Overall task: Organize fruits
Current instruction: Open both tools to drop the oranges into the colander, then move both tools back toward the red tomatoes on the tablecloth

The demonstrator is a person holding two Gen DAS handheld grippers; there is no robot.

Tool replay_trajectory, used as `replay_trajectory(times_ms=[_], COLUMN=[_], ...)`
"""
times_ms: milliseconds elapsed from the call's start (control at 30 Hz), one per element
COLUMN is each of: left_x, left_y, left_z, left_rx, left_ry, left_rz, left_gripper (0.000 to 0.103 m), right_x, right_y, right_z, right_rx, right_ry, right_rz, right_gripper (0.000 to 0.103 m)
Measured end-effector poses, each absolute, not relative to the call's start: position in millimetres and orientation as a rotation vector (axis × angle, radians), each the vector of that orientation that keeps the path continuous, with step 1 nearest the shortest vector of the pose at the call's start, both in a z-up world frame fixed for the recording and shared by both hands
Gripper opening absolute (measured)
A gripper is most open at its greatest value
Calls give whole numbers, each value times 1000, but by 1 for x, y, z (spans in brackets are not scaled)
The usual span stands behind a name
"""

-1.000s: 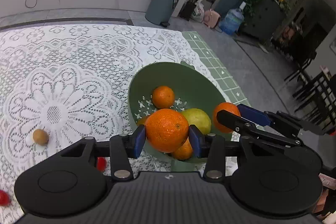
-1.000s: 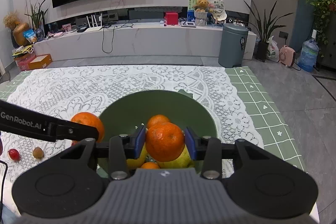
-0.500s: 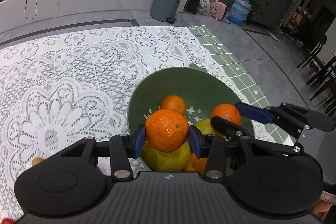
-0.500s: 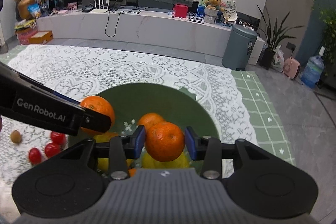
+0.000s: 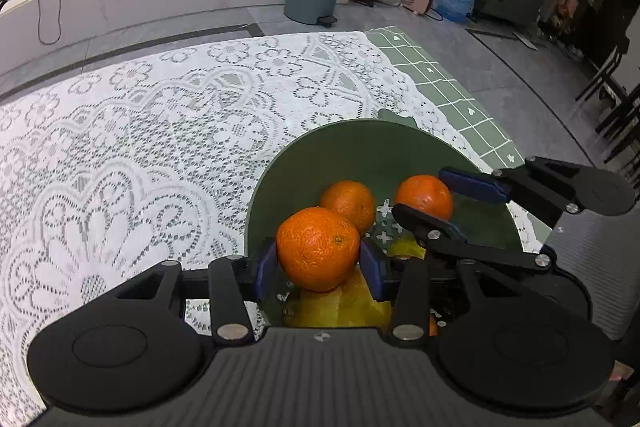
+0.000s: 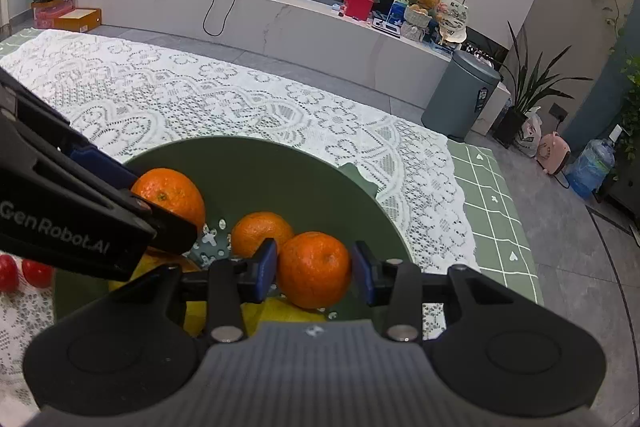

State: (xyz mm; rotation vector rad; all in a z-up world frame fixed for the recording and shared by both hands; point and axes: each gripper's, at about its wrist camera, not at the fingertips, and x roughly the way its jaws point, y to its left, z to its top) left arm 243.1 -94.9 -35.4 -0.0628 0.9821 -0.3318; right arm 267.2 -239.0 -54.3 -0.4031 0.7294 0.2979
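Left gripper (image 5: pixel 318 261): closed on a large orange (image 5: pixel 318 249), blue pads pressed to both its sides, held above the near-left rim of the green bowl (image 5: pixel 360 135).
Right gripper (image 6: pixel 314 269): closed on a smaller orange (image 6: pixel 314 269), held over the near side of the bowl (its left pad touched the fruit; at the right pad contact was hard to judge).
What had changed: over the last second both grippers had come in from the bowl's edges toward its middle and dropped lower, so that each orange hung closer to the fruit inside.
Bowl contents: a loose orange (image 5: pixel 348 201) lay near the centre over the perforated floor, and a yellow-green fruit (image 5: pixel 340 305) sat at the near wall, directly under the left gripper's orange.
Bowl position: near the right edge of the lace tablecloth (image 5: pixel 140 147), close to the green checked mat (image 5: pixel 452 99).
Left outside: two small red fruits (image 6: pixel 24 273) remained on the cloth beyond the bowl's left rim.
Meaning for the task: both oranges seemed ready for release into the bowl; the red fruits would still need gathering.
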Motion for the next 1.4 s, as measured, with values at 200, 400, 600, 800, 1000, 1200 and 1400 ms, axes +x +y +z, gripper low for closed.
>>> replay_trajectory(times_ms=[200, 400, 600, 800, 1000, 1200, 1400], left_x=[247, 246, 245, 239, 231, 216, 197], left_y=[-103, -101, -100, -101, -101, -98, -92], left_z=[-35, -36, -35, -29, -16, 2, 17], left_rx=[-12, -22, -27, -22, -31, -38, -26], left_ry=[982, 973, 973, 965, 933, 872, 815], left_rz=[-333, -333, -330, -321, -331, -330, -307], left_gripper=[51, 54, 59, 67, 69, 70, 70], right_x=[273, 272, 270, 264, 253, 233, 206], right_y=[-237, -236, -234, -235, -235, -239, -237], right_z=[-58, -59, -59, -52, -39, -25, -17], right_rx=[-410, -420, -429, -429, -417, -349, -257], right_ry=[746, 746, 758, 748, 740, 732, 720], right_rz=[296, 293, 302, 290, 275, 255, 250], right_gripper=[38, 38, 39, 47, 57, 65, 75])
